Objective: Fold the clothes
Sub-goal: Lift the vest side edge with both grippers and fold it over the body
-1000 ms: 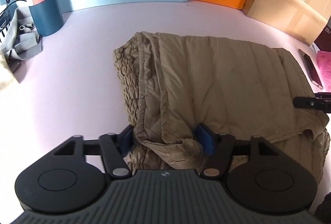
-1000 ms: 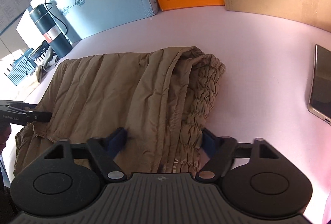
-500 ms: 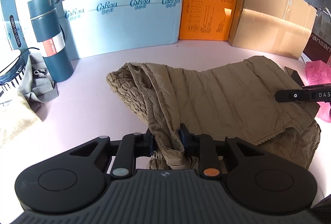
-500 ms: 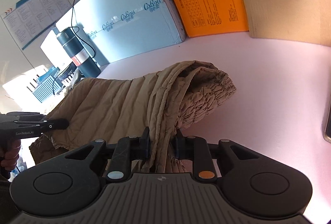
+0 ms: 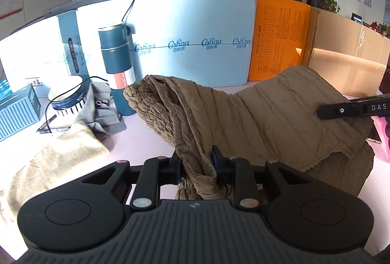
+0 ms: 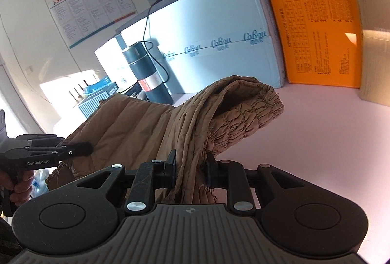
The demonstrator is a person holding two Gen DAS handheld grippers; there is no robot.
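A tan quilted garment (image 5: 256, 122) with a gathered elastic end hangs lifted above the pink table (image 5: 151, 142). My left gripper (image 5: 196, 164) is shut on a bunched edge of it near the bottom of the left wrist view. My right gripper (image 6: 190, 166) is shut on the opposite edge of the same garment (image 6: 136, 127). Each gripper shows in the other's view: the right one (image 5: 351, 109) at the far right, the left one (image 6: 48, 154) at the far left. The cloth sags between them.
A dark teal flask (image 5: 119, 69) stands at the back left beside a grey cloth (image 5: 102, 105), a beige towel (image 5: 48, 159) and a cabled bowl (image 5: 65, 96). Blue (image 5: 195, 44), orange (image 5: 280, 37) and cardboard (image 5: 346, 57) panels wall the back. A phone (image 5: 374, 137) lies at the right.
Both grippers closed on the garment's near edges and lifted it off the table; the views tilted up and the cloth now hangs between them.
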